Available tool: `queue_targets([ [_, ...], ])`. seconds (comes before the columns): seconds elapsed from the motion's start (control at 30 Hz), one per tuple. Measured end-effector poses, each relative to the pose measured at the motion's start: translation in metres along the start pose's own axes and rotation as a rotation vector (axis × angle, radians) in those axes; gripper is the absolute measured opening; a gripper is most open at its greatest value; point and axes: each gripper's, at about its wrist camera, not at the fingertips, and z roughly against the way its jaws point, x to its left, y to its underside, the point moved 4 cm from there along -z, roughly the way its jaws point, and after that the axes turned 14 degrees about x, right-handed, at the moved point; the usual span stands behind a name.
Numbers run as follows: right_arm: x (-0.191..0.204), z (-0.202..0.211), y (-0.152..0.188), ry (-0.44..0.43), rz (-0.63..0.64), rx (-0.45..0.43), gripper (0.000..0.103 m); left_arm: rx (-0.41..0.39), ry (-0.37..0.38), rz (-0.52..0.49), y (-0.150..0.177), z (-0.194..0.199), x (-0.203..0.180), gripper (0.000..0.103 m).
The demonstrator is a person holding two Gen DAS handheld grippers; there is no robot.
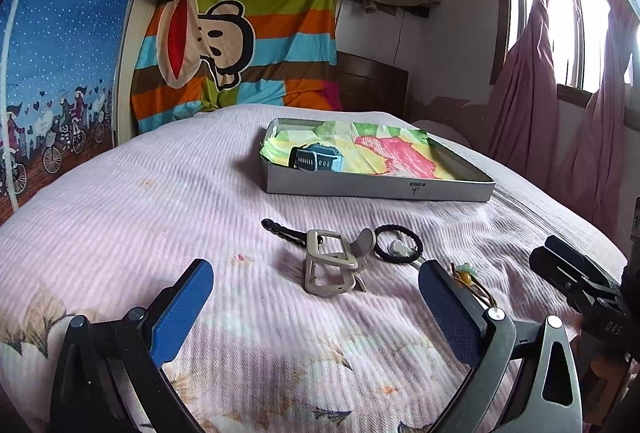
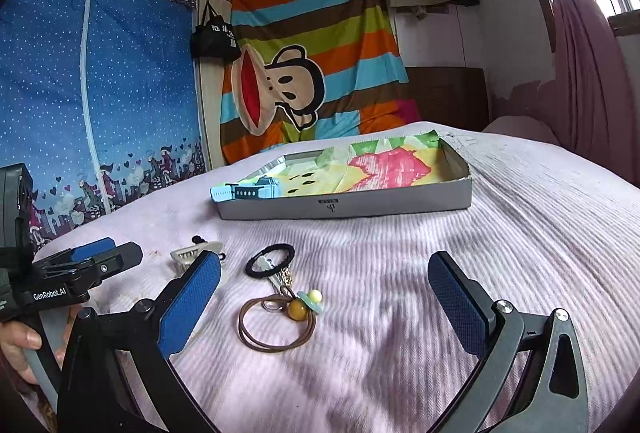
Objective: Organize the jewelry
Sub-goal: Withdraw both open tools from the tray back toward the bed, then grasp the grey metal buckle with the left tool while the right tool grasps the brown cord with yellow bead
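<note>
Both grippers, left gripper (image 1: 316,297) and right gripper (image 2: 324,297), are hovering with jaws wide. Hair clip (image 1: 334,265) and hair ties (image 2: 276,317) are lying before the tray (image 2: 400,203); grip each low, squarely.

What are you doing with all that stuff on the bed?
Tidying jewelry into the grey box. A blue watch is already in it. A beige hair claw, a black hair tie and a brown beaded tie lie on the bed. The left gripper and right gripper are open and hold nothing.
</note>
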Motion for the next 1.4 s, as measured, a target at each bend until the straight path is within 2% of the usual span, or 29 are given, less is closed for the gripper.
queue_targets([
  [0.13, -0.002, -0.013, 0.009, -0.012, -0.006, 0.056, 0.1, 0.043, 0.014, -0.023, -0.001, -0.009, -0.003, 0.097],
  [0.23, 0.001, -0.024, 0.01, -0.015, 0.008, 0.1, 0.086, 0.08, 0.024, -0.044, -0.003, -0.017, -0.005, 0.093],
  [0.3, 0.003, -0.032, 0.011, -0.016, 0.017, 0.131, 0.072, 0.108, 0.028, -0.058, -0.004, -0.023, -0.007, 0.091],
  [0.4, 0.004, -0.044, 0.012, -0.016, 0.024, 0.182, 0.063, 0.153, 0.025, -0.081, -0.007, -0.034, -0.011, 0.083],
  [0.47, 0.004, -0.054, 0.012, -0.022, 0.026, 0.225, 0.055, 0.176, 0.019, -0.088, -0.009, -0.039, -0.013, 0.083],
  [0.63, 0.006, -0.069, 0.013, -0.042, 0.026, 0.282, 0.048, 0.203, 0.024, -0.085, -0.014, -0.051, -0.012, 0.083],
  [0.77, 0.012, -0.076, 0.016, -0.05, 0.041, 0.3, 0.038, 0.203, 0.019, -0.091, -0.017, -0.055, -0.013, 0.083],
  [0.83, 0.015, -0.079, 0.017, -0.058, 0.051, 0.309, 0.037, 0.203, 0.017, -0.092, -0.02, -0.057, -0.014, 0.08],
  [0.93, 0.018, -0.082, 0.017, -0.07, 0.059, 0.32, 0.033, 0.218, 0.029, -0.087, -0.023, -0.061, -0.013, 0.071],
  [1.07, 0.02, -0.084, 0.017, -0.075, 0.059, 0.325, 0.024, 0.246, 0.049, -0.072, -0.024, -0.067, -0.011, 0.047],
  [1.4, 0.019, -0.077, 0.02, -0.1, 0.056, 0.282, 0.023, 0.193, 0.082, -0.07, -0.016, -0.051, -0.015, 0.045],
])
